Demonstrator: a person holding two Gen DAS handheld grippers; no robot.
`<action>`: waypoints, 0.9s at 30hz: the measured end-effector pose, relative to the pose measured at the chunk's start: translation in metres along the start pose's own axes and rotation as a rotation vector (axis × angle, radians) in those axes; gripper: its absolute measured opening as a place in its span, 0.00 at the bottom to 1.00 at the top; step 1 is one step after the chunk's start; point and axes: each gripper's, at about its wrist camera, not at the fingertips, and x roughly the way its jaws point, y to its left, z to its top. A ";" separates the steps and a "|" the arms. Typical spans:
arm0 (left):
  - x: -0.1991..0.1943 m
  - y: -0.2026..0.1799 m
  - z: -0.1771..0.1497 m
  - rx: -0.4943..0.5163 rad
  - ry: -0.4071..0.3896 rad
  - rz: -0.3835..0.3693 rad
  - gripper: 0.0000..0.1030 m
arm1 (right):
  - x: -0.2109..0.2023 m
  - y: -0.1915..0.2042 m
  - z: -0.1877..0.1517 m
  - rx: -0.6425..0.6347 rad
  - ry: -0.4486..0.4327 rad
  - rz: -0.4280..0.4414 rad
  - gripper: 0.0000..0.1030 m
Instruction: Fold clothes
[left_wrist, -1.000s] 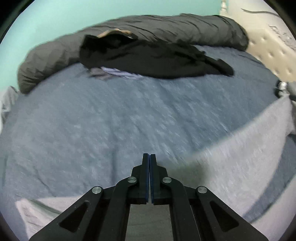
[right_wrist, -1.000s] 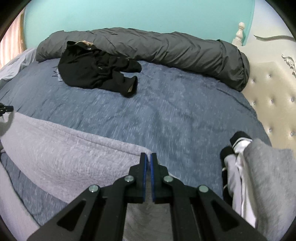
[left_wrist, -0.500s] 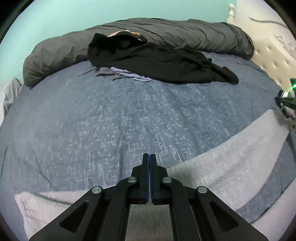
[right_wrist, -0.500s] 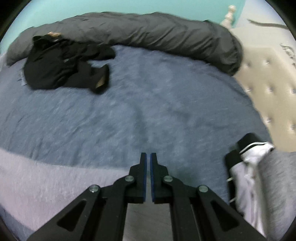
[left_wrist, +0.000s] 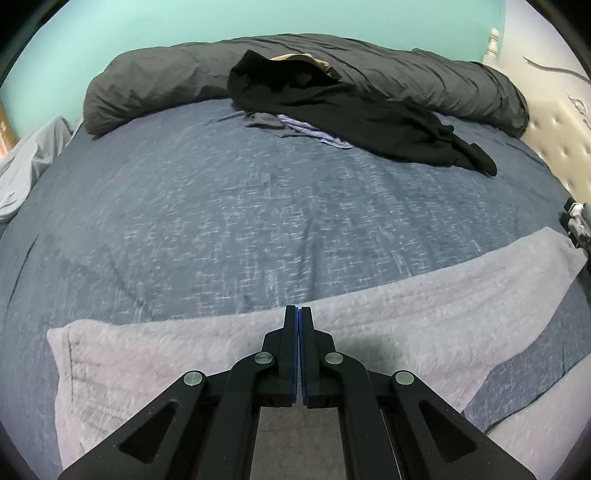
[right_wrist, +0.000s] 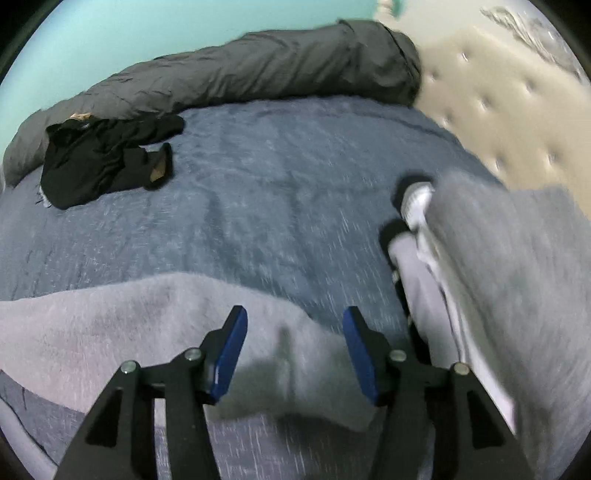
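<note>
Grey and soft, a long fuzzy cloth (left_wrist: 369, 325) lies stretched across the near part of the blue speckled bed cover (left_wrist: 240, 206). The left gripper (left_wrist: 299, 314) points down at a slant over the cloth's far edge. Its two black fingers with blue pads are pressed tight together; whether any cloth is pinched between them cannot be told.

The right gripper (right_wrist: 293, 325) also tilts down toward the bed. Its jaws are opening, and the blue pads (right_wrist: 231, 350) stand well apart. The end of the grey cloth (right_wrist: 147, 317) lies under and between them, but the pads do not press on it.

Just to the right sits a blurry pile of grey and white clothes (right_wrist: 480, 266). Far back, a black garment (left_wrist: 351, 114) lies crumpled against a long dark grey rolled blanket (left_wrist: 369, 66). A cream padded headboard (right_wrist: 498, 110) stands at the right.
</note>
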 end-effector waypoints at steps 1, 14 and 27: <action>-0.002 0.001 -0.001 0.000 0.000 0.001 0.00 | 0.005 -0.002 -0.003 0.005 0.026 -0.021 0.54; -0.006 0.003 -0.005 0.029 0.013 0.010 0.00 | 0.049 0.015 -0.030 -0.010 0.131 -0.125 0.50; -0.011 0.008 -0.003 0.024 -0.006 0.043 0.01 | 0.000 0.019 0.016 -0.128 -0.079 -0.205 0.08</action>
